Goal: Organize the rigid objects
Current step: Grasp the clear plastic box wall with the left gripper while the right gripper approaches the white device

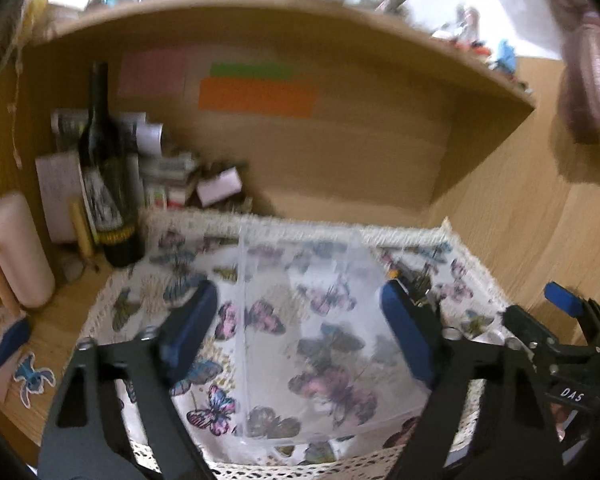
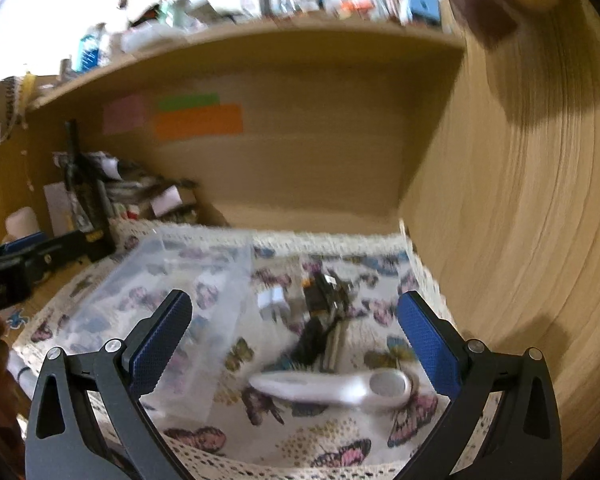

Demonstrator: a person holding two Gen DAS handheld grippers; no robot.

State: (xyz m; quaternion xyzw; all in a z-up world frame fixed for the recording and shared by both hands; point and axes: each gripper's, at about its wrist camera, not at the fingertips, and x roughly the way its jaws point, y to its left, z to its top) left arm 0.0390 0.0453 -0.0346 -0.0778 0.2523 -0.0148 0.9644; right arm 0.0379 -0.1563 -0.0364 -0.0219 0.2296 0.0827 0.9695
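Observation:
A clear plastic box (image 1: 316,340) stands on a butterfly-print cloth (image 1: 140,300); it also shows in the right wrist view (image 2: 172,300). My left gripper (image 1: 300,332) is open, its fingers on either side of the box. My right gripper (image 2: 296,336) is open and empty above a white magnifier-shaped tool (image 2: 340,388). Beyond it lie a dark cluster of small items (image 2: 324,304) and a small white plug (image 2: 272,300). The right gripper (image 1: 560,320) shows at the right of the left wrist view, the left gripper (image 2: 16,264) at the left of the right wrist view.
A dark wine bottle (image 1: 104,176), a pale pink cup (image 1: 16,252) and stacked boxes and papers (image 1: 180,176) stand at the back left. A wooden shelf (image 1: 300,16) hangs overhead. A wooden side wall (image 2: 520,220) closes the right. Sticky notes (image 1: 256,92) are on the back panel.

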